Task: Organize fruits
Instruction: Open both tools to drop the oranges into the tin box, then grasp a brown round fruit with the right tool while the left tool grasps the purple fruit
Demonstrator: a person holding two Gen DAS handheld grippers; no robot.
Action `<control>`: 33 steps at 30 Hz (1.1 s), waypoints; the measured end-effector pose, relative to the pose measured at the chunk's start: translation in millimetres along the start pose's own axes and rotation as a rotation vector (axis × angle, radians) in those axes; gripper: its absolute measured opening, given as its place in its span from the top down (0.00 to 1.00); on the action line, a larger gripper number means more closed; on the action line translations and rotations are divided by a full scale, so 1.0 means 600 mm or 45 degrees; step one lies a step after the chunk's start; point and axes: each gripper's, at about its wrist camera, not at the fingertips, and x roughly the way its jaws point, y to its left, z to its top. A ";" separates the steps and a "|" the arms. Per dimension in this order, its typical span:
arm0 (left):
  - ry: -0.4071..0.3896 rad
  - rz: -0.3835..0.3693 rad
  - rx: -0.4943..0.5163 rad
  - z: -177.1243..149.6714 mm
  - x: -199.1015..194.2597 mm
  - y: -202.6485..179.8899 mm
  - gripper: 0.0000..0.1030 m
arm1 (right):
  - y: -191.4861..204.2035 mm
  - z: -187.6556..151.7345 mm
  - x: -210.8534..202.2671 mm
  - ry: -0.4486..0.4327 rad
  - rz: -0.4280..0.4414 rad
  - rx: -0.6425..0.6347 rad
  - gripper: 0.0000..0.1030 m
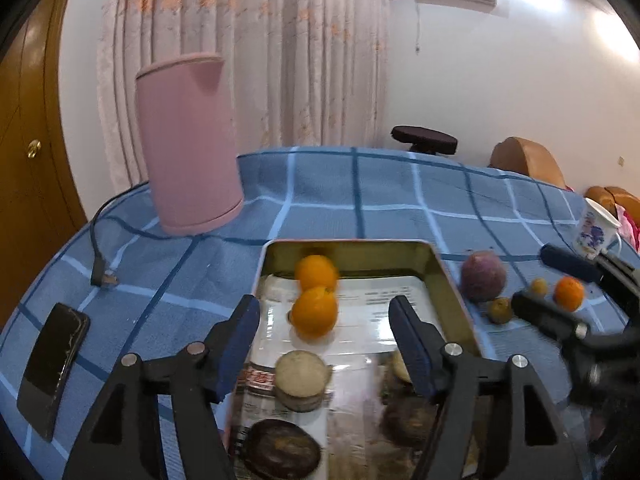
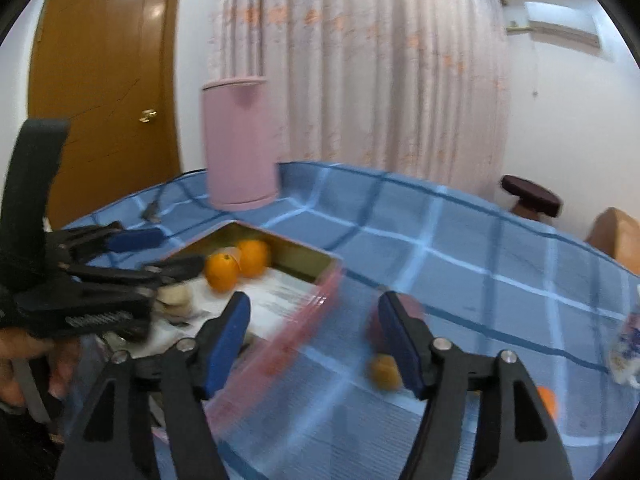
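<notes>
Hovering over the metal tray [image 1: 448, 268], the left hand-held gripper [image 1: 324, 320] is spread wide and empty, framing the nearer of two oranges [image 1: 314, 312] it probably just set there. Right of the tray, a reddish fruit [image 1: 482, 276], two small brownish fruits and another orange [image 1: 568, 293] wait on the desk [image 1: 400, 192], where the right hand-held gripper [image 2: 314, 334], also released and blurred by motion, seems headed. A blue checked cloth covers the desk; a pink kettle [image 1: 188, 144] stands before pale curtains [image 1: 280, 48].
</notes>
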 end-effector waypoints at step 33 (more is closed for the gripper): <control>0.087 -0.194 0.226 0.041 0.050 -0.225 0.33 | -0.160 -0.039 0.020 0.197 -0.197 0.228 0.71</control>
